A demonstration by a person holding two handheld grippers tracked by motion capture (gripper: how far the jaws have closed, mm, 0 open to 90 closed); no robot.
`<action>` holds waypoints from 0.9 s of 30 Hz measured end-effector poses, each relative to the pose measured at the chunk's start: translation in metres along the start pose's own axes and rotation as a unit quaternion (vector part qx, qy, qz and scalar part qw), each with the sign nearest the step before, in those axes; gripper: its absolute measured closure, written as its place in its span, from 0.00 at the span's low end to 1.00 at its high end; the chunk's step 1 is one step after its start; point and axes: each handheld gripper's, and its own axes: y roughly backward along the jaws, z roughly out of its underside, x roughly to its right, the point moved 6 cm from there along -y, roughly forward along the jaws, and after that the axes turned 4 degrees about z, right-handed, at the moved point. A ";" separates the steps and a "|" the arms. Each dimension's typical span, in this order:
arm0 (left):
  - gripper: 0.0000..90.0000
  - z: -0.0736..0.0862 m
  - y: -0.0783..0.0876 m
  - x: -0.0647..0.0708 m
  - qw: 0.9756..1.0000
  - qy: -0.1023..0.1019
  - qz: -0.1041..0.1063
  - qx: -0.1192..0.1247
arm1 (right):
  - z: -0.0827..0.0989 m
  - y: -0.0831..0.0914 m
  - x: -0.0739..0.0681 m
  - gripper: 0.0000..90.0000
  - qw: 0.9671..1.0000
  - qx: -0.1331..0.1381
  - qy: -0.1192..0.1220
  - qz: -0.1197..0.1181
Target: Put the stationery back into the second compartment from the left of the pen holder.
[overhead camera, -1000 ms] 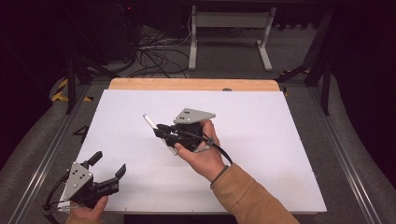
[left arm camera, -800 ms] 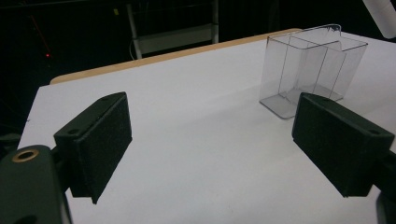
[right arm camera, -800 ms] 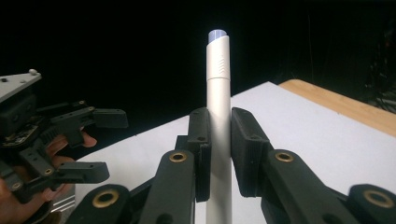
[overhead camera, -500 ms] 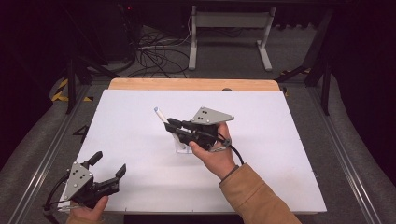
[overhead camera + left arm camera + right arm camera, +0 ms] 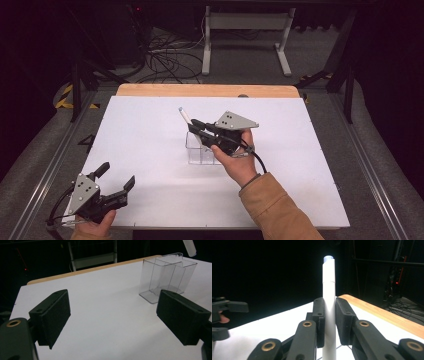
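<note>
At the near left corner of the table (image 5: 150,200) I have the left gripper (image 5: 116,184) with its jaws spread wide and nothing between them, its hand just off the near edge; farther in, about the middle of the table, my right gripper (image 5: 192,125) pinches a white marker (image 5: 184,114) that slants up and away toward the far edge; right under that gripper a clear plastic container (image 5: 200,151) with compartments stands upright on the white surface.
</note>
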 end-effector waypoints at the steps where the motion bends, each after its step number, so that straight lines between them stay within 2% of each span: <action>1: 0.14 0.000 0.000 0.000 1.000 0.000 0.000 0.000 | 0.001 0.000 0.002 0.88 1.000 -0.001 0.000 0.004; 11: 0.14 0.000 -0.001 0.000 1.000 0.000 0.001 -0.002 | 0.014 -0.005 0.017 0.88 0.999 0.008 0.015 0.047; 27: 0.14 0.000 0.000 0.000 1.000 0.000 0.001 -0.001 | 0.027 -0.015 0.024 0.88 0.997 -0.002 0.025 0.071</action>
